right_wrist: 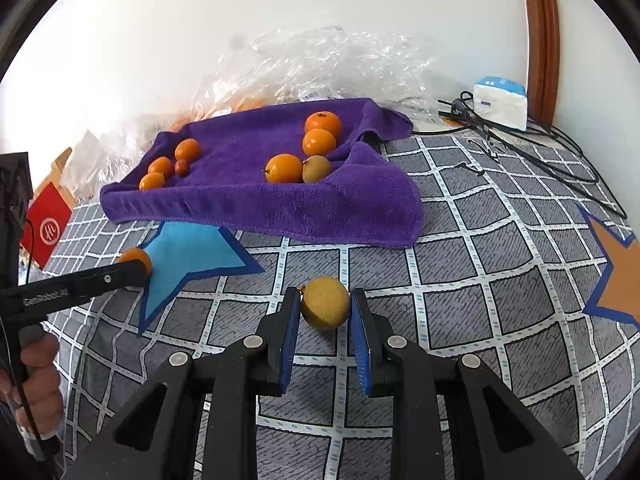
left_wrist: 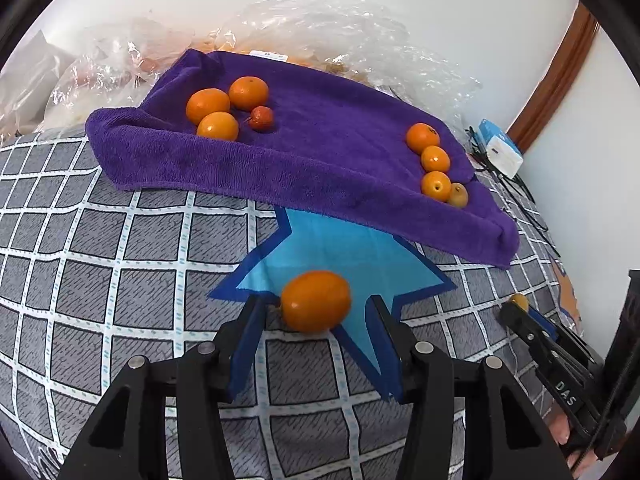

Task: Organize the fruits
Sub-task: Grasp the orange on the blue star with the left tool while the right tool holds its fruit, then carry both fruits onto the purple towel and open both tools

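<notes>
While two fruits remain off the towel, we log the job as mostly done, approx. eight pcs already sorted. Nearest, left gripper (left_wrist: 316, 312): jaws apart, orange fruit (left_wrist: 315, 301) between the pads w/ gaps both sides, not clamped as far as we can tell; fruit sits on the bedspread (left_wrist: 120, 280) at the edge of the blue star patch (left_wrist: 320, 240). Right gripper (right_wrist: 326, 304): jaws drawn in on the yellow fruit (right_wrist: 325, 302), pads at or v. near its sides; we read it as gripped, resting on or just above the bedspread. Further back, purple towel (left_wrist: 320, 160): left group, three oranges (left_wrist: 208, 106) + one small red fruit (left_wrist: 262, 119); right group, three oranges (left_wrist: 435, 159) + one yellowish fruit (left_wrist: 458, 195). Left to do, in our judgement: carry both fruits to the towel, yellow prob. to the right group. Beyond, plastic bags (left_wrist: 320, 20) vs. the wall.
</notes>
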The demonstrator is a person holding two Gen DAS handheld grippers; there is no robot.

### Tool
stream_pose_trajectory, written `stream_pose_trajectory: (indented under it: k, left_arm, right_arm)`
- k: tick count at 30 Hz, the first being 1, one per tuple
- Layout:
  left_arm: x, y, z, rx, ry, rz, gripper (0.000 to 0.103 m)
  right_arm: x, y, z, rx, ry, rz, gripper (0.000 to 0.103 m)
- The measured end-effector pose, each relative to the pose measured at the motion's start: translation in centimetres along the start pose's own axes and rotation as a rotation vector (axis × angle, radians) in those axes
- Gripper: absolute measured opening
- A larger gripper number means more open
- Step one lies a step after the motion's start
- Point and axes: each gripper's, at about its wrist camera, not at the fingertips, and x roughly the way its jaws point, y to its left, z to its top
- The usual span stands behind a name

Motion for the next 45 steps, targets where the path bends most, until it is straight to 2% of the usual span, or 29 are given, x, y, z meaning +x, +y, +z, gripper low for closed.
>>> stream_pose_trajectory:
  k: [5, 7, 8, 14, 18, 28, 34, 45]
  left_arm:
    - [0.7, -1.0, 0.3, 0.019, -0.001, 0.045, 0.048]
    - [0.9, -1.3, 0.5, 0.02, -0.008, 0.072, 0.037]
    - [1.0, -1.4, 0.6, 0.022, -0.01, 0.079, 0.037]
    - [0.0, -0.4, 1.0, 0.006, 0.024, 0.028, 0.037]
    - [-1.9, 0.6, 1.4, 0.006, -0.005, 0.025, 0.037]
    - [-4.5, 3.4, 3.1, -0.043, -0.035, 0.009, 0.037]
    - [-5.9, 4.2, 4.1, -0.057, -0.065, -0.003, 0.037]
    - [-7.8, 4.6, 6.7, -0.03, -0.139, 0.032, 0.037]
  right_arm:
    - [0.1, -0.3, 0.0, 0.011, 0.003, 0.007, 0.025]
    - [0.2, -0.1, 0.0, 0.004, 0.008, 0.009, 0.025]
    - [0.2, -0.1, 0.0, 0.002, 0.008, 0.007, 0.025]
    - [0.2, 0.3, 0.2, -0.016, 0.017, -0.057, 0.025]
    - [-0.5, 0.6, 0.9, -0.014, 0.02, -0.077, 0.025]
    - [-3.6, 4.3, 4.0, -0.058, -0.036, -0.1, 0.025]
    - [-3.6, 5.7, 5.8, -0.051, -0.035, -0.092, 0.025]
    - [-2.3, 6.2, 8.9, -0.066, -0.03, -0.11, 0.025]
